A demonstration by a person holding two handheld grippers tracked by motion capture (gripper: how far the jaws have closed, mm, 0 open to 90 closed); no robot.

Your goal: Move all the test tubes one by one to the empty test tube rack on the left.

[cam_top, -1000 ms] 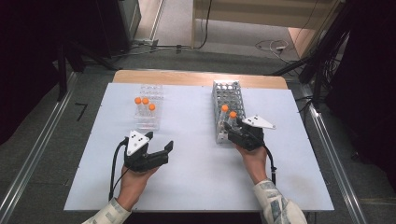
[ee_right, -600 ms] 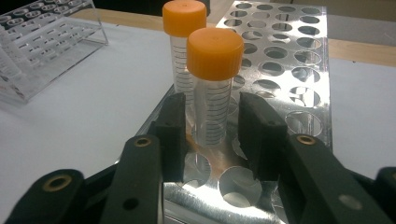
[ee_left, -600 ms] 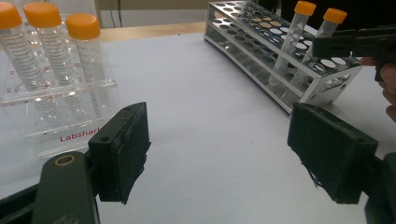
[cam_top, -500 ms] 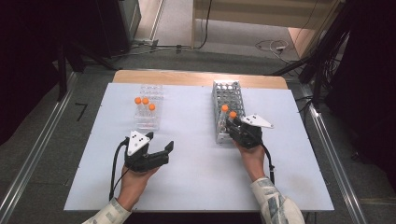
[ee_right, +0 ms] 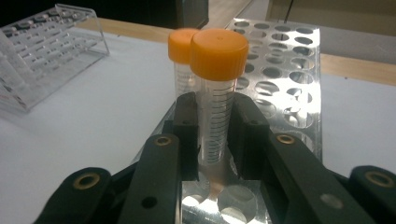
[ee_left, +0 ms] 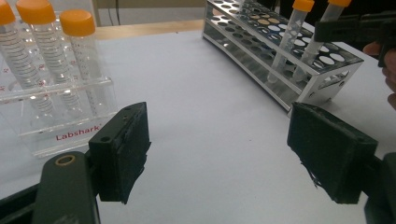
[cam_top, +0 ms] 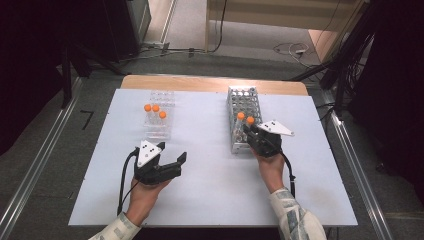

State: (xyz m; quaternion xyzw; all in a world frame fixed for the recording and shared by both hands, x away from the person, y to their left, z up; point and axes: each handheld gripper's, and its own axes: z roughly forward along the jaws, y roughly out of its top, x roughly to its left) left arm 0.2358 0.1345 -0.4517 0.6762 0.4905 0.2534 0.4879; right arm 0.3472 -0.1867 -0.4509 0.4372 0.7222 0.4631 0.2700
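Note:
A clear tube with an orange cap (ee_right: 217, 93) stands in the near end of the metal rack (ee_right: 285, 70), and a second capped tube (ee_right: 181, 60) stands just behind it. My right gripper (ee_right: 215, 135) has just been closing and is now shut on the nearer tube, its pads pressing the tube's sides. In the high view the right gripper (cam_top: 251, 131) sits at the metal rack's (cam_top: 243, 100) near end. My left gripper (cam_top: 172, 154) rests on the table, open and holding nothing. In its own view the jaws stand wide apart (ee_left: 219, 154).
A clear plastic rack (cam_top: 159, 131) holds three orange-capped tubes (ee_left: 84, 51) left of centre, just beyond the left gripper. The white table top (cam_top: 210, 190) ends in a wooden edge at the back. Cables and dark stands lie on the floor around.
The right gripper's jaws have drawn in onto the near tube in the metal rack. Neither hand has shifted, and the left gripper looks the same.

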